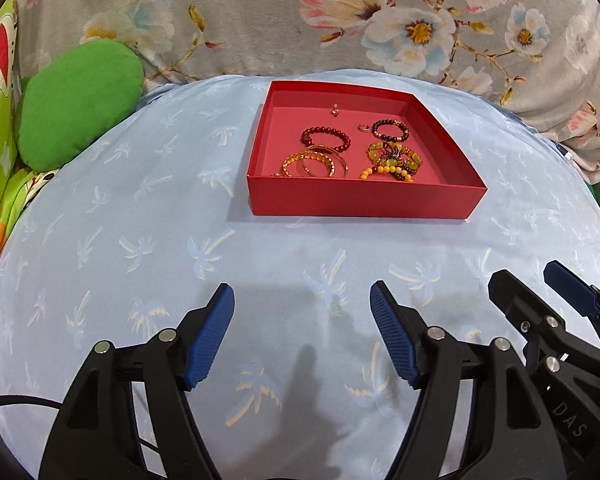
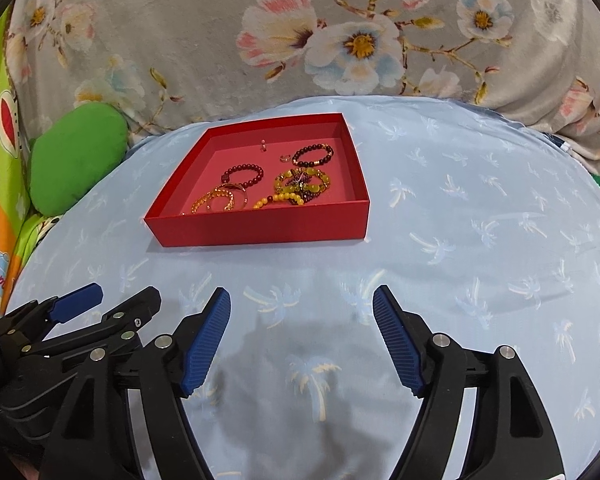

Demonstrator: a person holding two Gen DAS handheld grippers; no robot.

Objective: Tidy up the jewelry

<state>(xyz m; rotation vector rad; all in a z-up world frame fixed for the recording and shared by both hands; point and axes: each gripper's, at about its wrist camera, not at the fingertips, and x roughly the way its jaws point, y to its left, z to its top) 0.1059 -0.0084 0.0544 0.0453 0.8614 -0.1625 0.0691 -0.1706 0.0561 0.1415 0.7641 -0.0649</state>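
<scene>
1. Jewelry sits inside the red box (image 1: pixel 364 196) on the blue palm-print cloth (image 1: pixel 148 248) — dark bead bracelets (image 1: pixel 325 139), gold bangles (image 1: pixel 312 165), yellow bead strands (image 1: pixel 394 162), a small ring (image 1: pixel 364 128).
2. I see my left gripper (image 1: pixel 302 334) with jaws spread wide, holding nothing.
3. My right gripper (image 2: pixel 302 336) is likewise spread and empty.
4. Both hover low over the cloth, side by side, the box well ahead — straight on for the left, ahead and leftward for the right.
5. I judge the left slightly better aligned for a reach.
</scene>
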